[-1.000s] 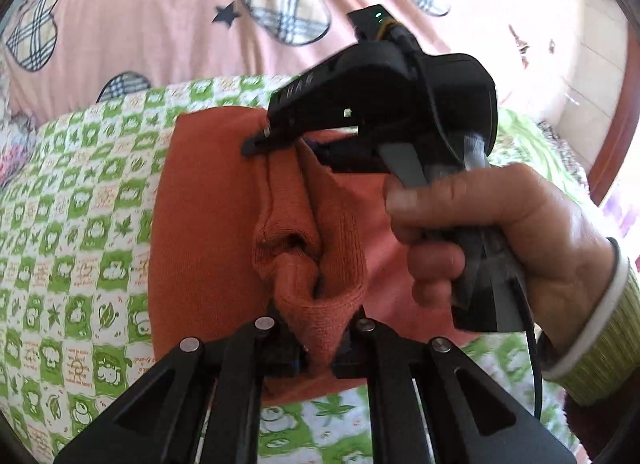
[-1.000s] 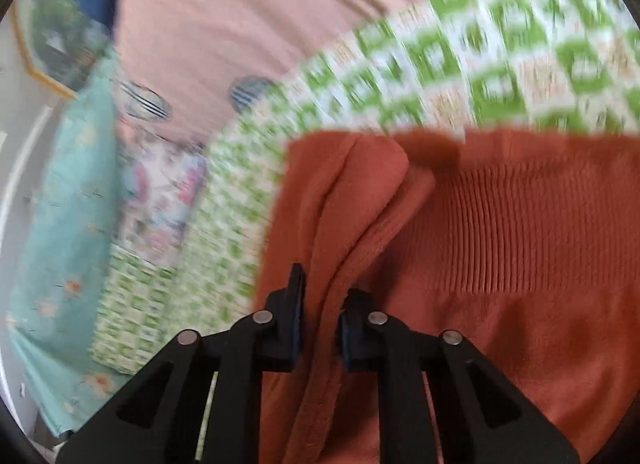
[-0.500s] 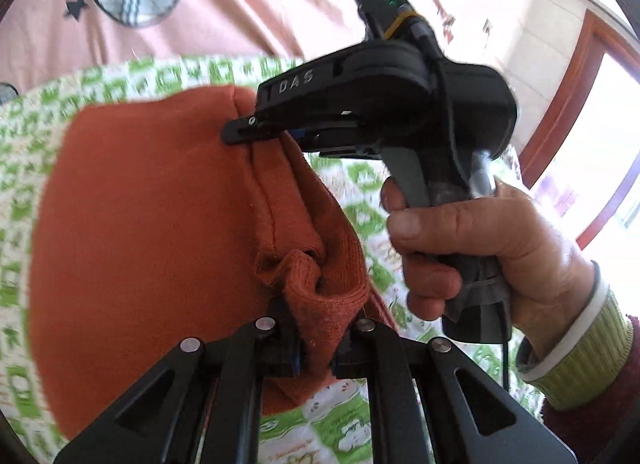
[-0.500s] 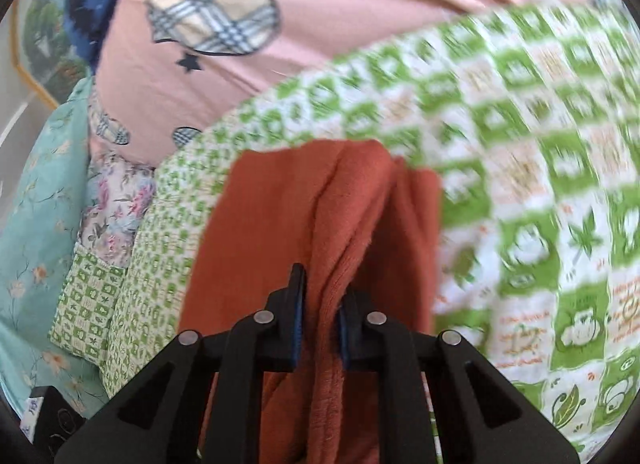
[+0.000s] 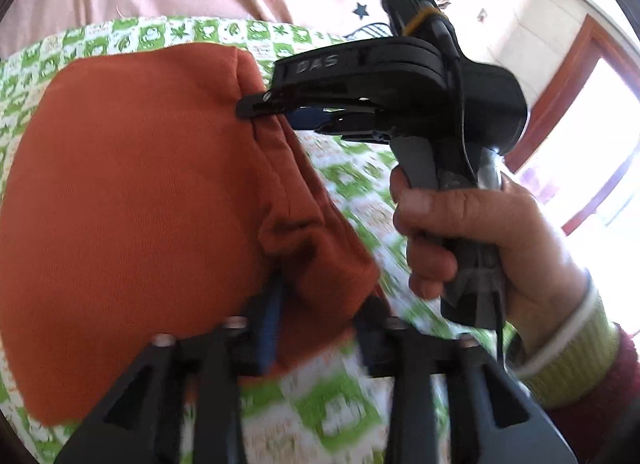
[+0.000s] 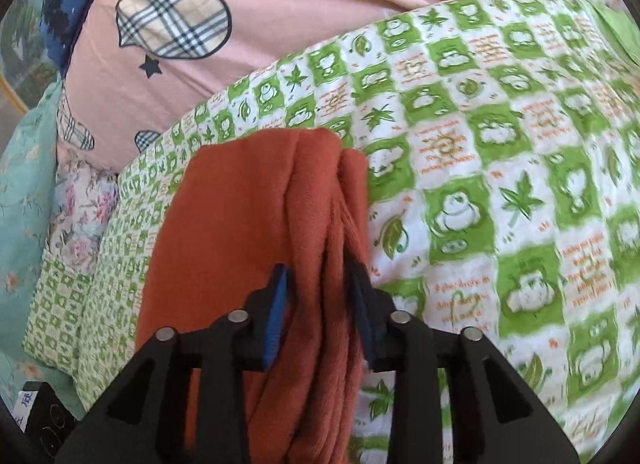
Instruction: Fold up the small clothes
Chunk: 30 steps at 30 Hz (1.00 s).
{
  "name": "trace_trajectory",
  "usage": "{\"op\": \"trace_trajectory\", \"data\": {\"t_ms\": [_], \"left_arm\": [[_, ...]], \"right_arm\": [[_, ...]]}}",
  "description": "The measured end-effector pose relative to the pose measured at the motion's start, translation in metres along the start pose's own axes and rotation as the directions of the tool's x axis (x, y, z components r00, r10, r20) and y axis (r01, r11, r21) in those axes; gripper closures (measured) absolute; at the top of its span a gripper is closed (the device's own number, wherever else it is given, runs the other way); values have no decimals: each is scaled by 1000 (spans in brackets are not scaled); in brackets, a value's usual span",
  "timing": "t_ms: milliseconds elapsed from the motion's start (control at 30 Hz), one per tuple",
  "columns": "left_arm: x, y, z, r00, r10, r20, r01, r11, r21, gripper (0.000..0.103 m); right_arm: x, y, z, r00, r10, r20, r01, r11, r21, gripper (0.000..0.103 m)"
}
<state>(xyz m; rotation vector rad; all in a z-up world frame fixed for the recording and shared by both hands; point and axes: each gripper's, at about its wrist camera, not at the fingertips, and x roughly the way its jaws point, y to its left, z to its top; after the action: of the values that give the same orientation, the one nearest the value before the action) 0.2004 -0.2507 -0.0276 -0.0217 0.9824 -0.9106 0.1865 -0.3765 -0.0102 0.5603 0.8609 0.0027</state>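
Note:
A rust-orange knit garment [image 5: 128,200] lies folded over on a green-and-white checked blanket [image 5: 340,412]. My left gripper [image 5: 316,316] is open, its jaws spread around the garment's near folded edge. My right gripper [image 6: 320,300] is open too, its blue-padded jaws standing either side of the garment's [image 6: 248,232] far bunched edge. In the left wrist view the right gripper [image 5: 260,106] reaches in from the right, held by a hand [image 5: 472,232], its tips at the garment's far edge.
A pink quilt with plaid hearts and stars [image 6: 304,20] lies behind the blanket [image 6: 500,168]. A teal floral pillow [image 6: 20,192] and a flowered cloth [image 6: 80,216] sit at the left. A wooden window frame [image 5: 560,80] stands to the right.
Both grippers have opened and let go of the garment's edge, after carrying it over to the right. The garment now lies folded on the blanket.

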Motion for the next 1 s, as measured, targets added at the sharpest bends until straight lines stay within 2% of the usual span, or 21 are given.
{"op": "trace_trajectory", "data": {"t_ms": [67, 133, 200, 267, 367, 433, 567, 667, 733, 800, 833, 867, 900, 1000], "left_arm": [[-17, 7, -6, 1000, 3, 10, -3, 1000, -4, 49], [-36, 14, -11, 1000, 2, 18, -1, 1000, -19, 46], [-58, 28, -17, 999, 16, 39, -15, 999, -48, 34], [-75, 44, -19, 997, 44, 61, -39, 996, -79, 16], [-96, 78, -20, 991, 97, 91, -84, 987, -135, 13], [-99, 108, -17, 989, 122, 83, -105, 977, -186, 12], [-82, 158, 0, 998, 52, 24, -43, 955, -294, 10], [-65, 186, 8, 1000, 31, -2, -30, 943, -332, 10], [-49, 200, 15, 1000, -10, -20, 2, 932, -361, 10], [-38, 208, 24, 1000, -25, 4, 25, 928, -371, 13], [-35, 207, 25, 1000, -16, 19, 21, 935, -354, 29], [-30, 206, 28, 1000, -19, 16, 23, 942, -334, 57], [-25, 204, 29, 1000, -27, -1, 25, 944, -330, 61], [-31, 190, 28, 1000, 13, 20, -6, 958, -287, 74]], "right_arm": [[-15, 1, -9, 999, 3, 40, -3, 1000, 4, 29], [-23, 2, -18, 999, 26, 47, -27, 1000, 12, 29], [-27, -1, -26, 998, 56, 35, -57, 998, 34, 29], [-28, -2, -33, 998, 67, 17, -68, 997, 42, 29], [-24, -3, -39, 997, 79, -8, -78, 996, 41, 29], [-19, -5, -40, 995, 96, -21, -95, 994, 58, 29], [-7, -8, -36, 993, 115, -37, -112, 990, 82, 29], [6, -9, -33, 990, 125, -62, -119, 989, 94, 29], [17, -10, -31, 986, 145, -84, -135, 985, 107, 29], [24, -10, -30, 983, 160, -91, -148, 981, 123, 29], [26, -7, -30, 982, 162, -92, -151, 981, 120, 32], [29, -4, -31, 980, 166, -106, -153, 981, 121, 52], [34, -2, -32, 977, 173, -127, -156, 979, 133, 70], [31, 11, -37, 978, 171, -118, -155, 979, 131, 74]]}}
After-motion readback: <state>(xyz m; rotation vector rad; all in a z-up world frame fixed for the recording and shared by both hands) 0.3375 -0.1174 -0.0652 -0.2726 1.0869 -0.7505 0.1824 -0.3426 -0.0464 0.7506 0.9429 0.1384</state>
